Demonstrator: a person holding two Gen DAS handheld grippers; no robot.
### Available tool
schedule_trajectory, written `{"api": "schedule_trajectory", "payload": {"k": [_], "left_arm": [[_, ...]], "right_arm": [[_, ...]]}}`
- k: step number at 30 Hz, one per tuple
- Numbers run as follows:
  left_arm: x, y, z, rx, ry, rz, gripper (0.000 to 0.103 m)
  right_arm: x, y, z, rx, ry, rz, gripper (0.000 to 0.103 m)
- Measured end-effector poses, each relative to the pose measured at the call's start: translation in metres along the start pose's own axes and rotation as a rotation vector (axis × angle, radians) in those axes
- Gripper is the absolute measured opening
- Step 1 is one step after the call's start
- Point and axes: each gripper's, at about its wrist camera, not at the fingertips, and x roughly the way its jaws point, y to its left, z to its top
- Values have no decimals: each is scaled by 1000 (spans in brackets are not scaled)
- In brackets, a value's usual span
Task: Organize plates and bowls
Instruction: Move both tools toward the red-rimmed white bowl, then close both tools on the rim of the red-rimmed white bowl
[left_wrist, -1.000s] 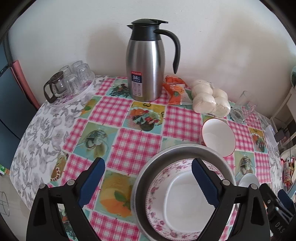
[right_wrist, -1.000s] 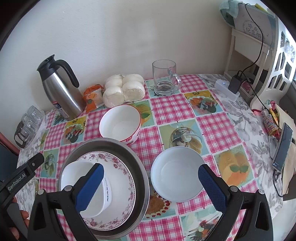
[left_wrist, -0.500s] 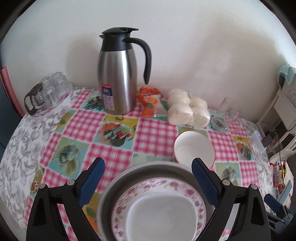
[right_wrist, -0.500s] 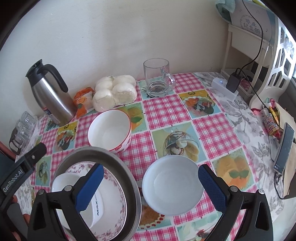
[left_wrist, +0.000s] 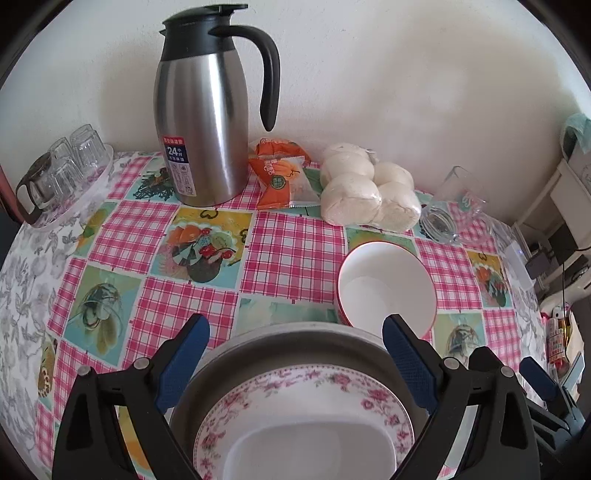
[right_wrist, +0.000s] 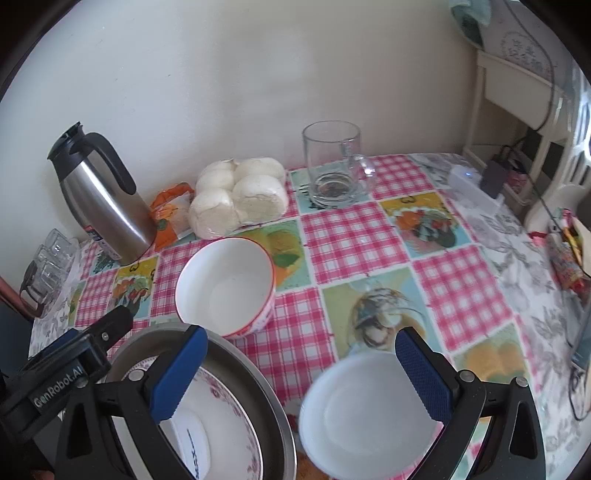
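Left gripper (left_wrist: 295, 354): blue-padded jaws spread wide, holding nothing, poised above the far rim of the round grey metal basin (left_wrist: 295, 334) at the near edge of the table. Inside the basin lay the pink-flowered white plate (left_wrist: 306, 387), and on the plate a plain white rounded-square dish (left_wrist: 306, 450). Right gripper (right_wrist: 301, 360): jaws likewise spread wide and empty, the left pad over the basin's rim, the right pad over the rim of the plain white shallow bowl (right_wrist: 369, 413), which sat just right of the basin; contact could not be judged. Red-rimmed white deep bowl (right_wrist: 226, 284): upright on the pink checked tablecloth (right_wrist: 354, 236), just beyond the basin. Left view only: the printed label on the stainless steel jug with black handle (left_wrist: 201, 110), the clear drinking glasses (left_wrist: 70, 162) on a tray at far left, and the orange snack packets (left_wrist: 282, 173) in detail. Right view only: the shallow bowl in full, the clear glass mug (right_wrist: 332, 166) standing upright, and a white side shelf (right_wrist: 524, 88) with cables at far right. Wrapped white steamed buns (right_wrist: 240, 195) lay near the wall in both.
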Motion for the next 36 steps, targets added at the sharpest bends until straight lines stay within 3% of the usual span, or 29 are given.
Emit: {"api": "schedule_trajectory", "payload": {"k": [8,12,17,20,24,30,36], "left_arm": [[26,0,6,19,64,-13,93],[38,-3,15,4,111,-35,75],[54,-19,30,22,167,-66,64],[69,-29,36,55,206,-51,54],[90,-38,40,69,283,-66,44],[118,-39,43,64,359,-30,28],[140,-33,41,21,424,-37,21]], "right_arm": [[37,-3,6,24,36,48,86],[53,-1,10,25,57,85,80],[68,0,18,3,71,96,56],[77,-1,23,5,81,104,50],[91,6,26,-32,104,118,45],[112,13,26,-45,156,132,39],[130,16,25,-64,211,124,35]]}}
